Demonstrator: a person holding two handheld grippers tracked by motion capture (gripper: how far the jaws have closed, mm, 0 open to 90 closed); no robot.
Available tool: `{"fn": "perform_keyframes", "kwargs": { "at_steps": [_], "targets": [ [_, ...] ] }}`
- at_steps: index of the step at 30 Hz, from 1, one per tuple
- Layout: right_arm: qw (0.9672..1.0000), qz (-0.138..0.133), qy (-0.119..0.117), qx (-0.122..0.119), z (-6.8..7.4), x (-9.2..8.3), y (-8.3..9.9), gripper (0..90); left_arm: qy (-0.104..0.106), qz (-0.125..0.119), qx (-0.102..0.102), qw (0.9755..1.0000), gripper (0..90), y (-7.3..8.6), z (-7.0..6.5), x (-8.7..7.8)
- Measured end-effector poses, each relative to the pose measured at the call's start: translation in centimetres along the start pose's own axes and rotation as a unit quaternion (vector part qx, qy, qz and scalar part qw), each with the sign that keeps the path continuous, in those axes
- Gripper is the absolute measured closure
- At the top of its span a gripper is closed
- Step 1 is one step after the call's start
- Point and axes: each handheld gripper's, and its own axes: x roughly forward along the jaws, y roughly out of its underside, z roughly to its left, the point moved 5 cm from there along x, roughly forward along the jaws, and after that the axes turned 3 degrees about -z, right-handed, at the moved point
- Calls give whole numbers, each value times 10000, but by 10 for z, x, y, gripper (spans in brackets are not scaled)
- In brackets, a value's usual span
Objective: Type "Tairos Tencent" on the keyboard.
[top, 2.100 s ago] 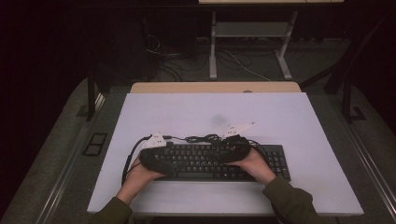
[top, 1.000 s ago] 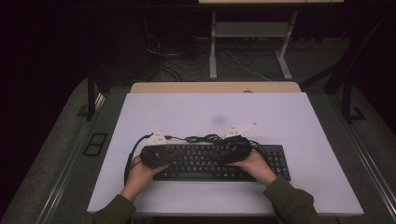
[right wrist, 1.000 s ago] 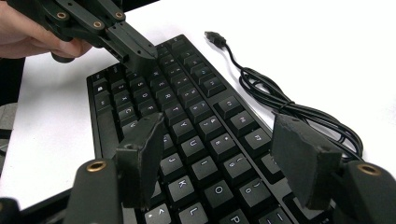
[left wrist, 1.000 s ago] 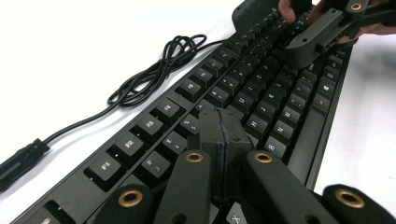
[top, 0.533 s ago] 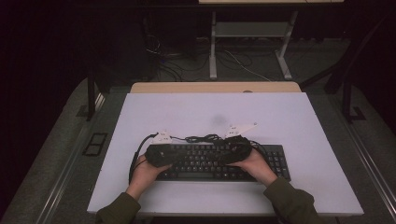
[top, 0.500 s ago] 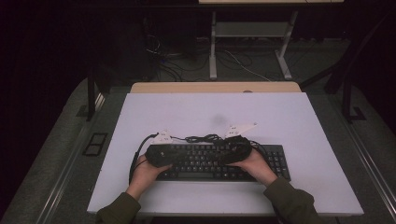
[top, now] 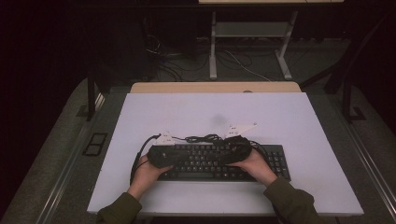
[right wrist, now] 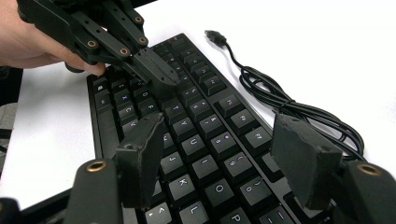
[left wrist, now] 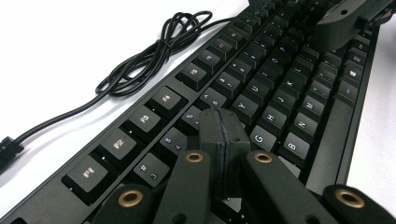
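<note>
A black keyboard (top: 273,161) lies near the front of the white table (top: 210,112). My left gripper (left wrist: 222,122) is shut with nothing between its jaws. Its tip is low over the keys (left wrist: 261,88) near the number row, and I cannot tell if it presses one. In the right gripper view the left gripper (right wrist: 156,70) reaches in from the top left, held by a hand (right wrist: 28,42). My right gripper (right wrist: 219,154) hovers open above the keyboard's (right wrist: 205,140) middle keys, with its fingers (right wrist: 140,151) apart and empty. From above, the left gripper (top: 177,157) and right gripper (top: 229,150) face each other.
The keyboard's black cable (left wrist: 149,60) lies coiled on the table behind it, with its USB plug (right wrist: 215,35) loose on the white top. Two white tags (top: 240,126) sit behind the keyboard. A wooden edge (top: 215,87) borders the far side, with desk legs and cords on the floor beyond.
The left hand has crept slightly to the right along the keyboard. The right hand and its gripper have stayed put.
</note>
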Motion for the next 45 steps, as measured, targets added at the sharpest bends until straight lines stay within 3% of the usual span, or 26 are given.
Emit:
{"fn": "perform_keyframes", "kwargs": {
  "at_steps": [18, 32, 40, 45],
  "targets": [
    [10000, -7, 0, 13, 0, 0, 0, 343, -25, 43, 18, 10000, 895, 1, 1, 1],
    [10000, -37, 5, 16, -1, -1, -1, 342, 12, -117, 32, 9999, 891, -5, -4, -6],
    [9999, -78, 1, 74, -2, -4, -2, 343, 46, -166, -28, 9998, 774, -6, -6, -10],
    [9999, -90, -16, 47, -1, -5, -2, 343, 34, -279, -25, 9996, 580, -8, -6, -13]
  ]
}}
